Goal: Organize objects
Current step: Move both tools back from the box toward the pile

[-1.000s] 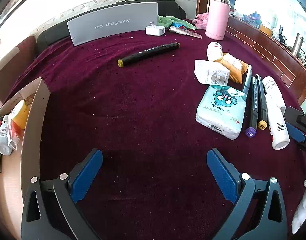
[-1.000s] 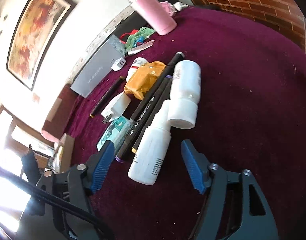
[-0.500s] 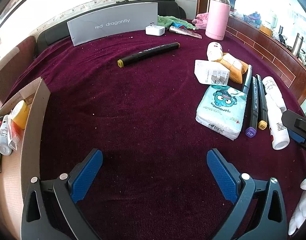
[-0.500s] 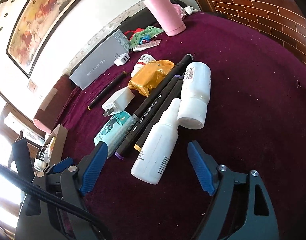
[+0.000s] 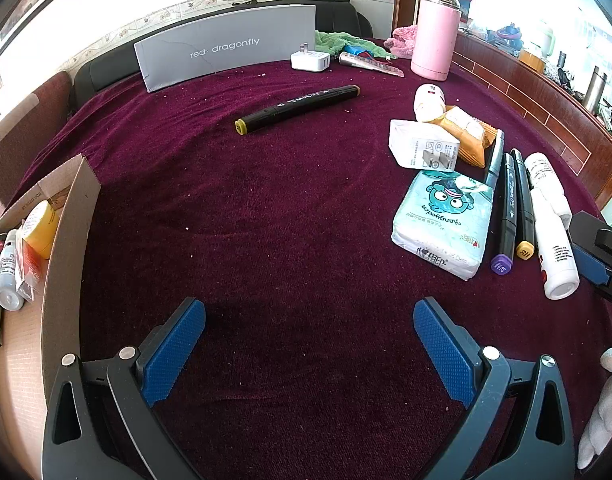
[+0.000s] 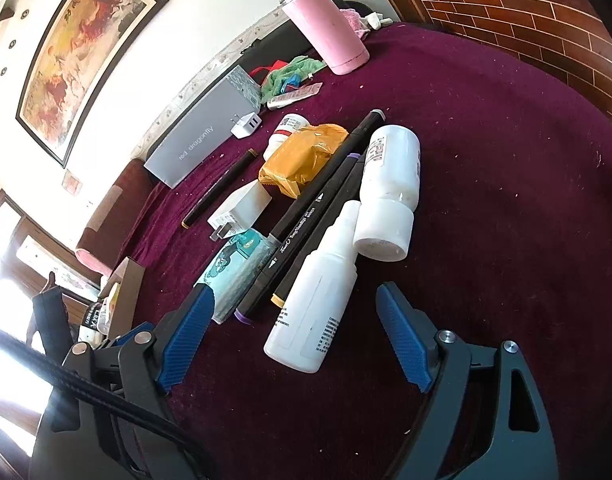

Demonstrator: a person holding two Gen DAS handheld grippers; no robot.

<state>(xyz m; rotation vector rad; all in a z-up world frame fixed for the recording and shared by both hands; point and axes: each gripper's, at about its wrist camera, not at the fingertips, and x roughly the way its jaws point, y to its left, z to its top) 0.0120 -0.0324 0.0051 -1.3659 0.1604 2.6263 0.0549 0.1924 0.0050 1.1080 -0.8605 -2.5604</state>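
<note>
Only the left wrist view shows the cardboard box point(image 5: 70, 216) at the counter's edge. The right gripper point(image 6: 294, 340) gapes wide around the white bottle point(image 6: 318, 300), untouched; the left gripper point(image 5: 310, 340) is wide open, empty.

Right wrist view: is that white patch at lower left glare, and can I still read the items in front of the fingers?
Right wrist view: yes, daylight blows out the lower left edge, hiding detail near the cardboard box; the white bottle between the open fingers is sharp, its print visible. Left wrist view: evenly lit, fisheye bends the grey box and the table edges; the tissue pack is clear.
</note>
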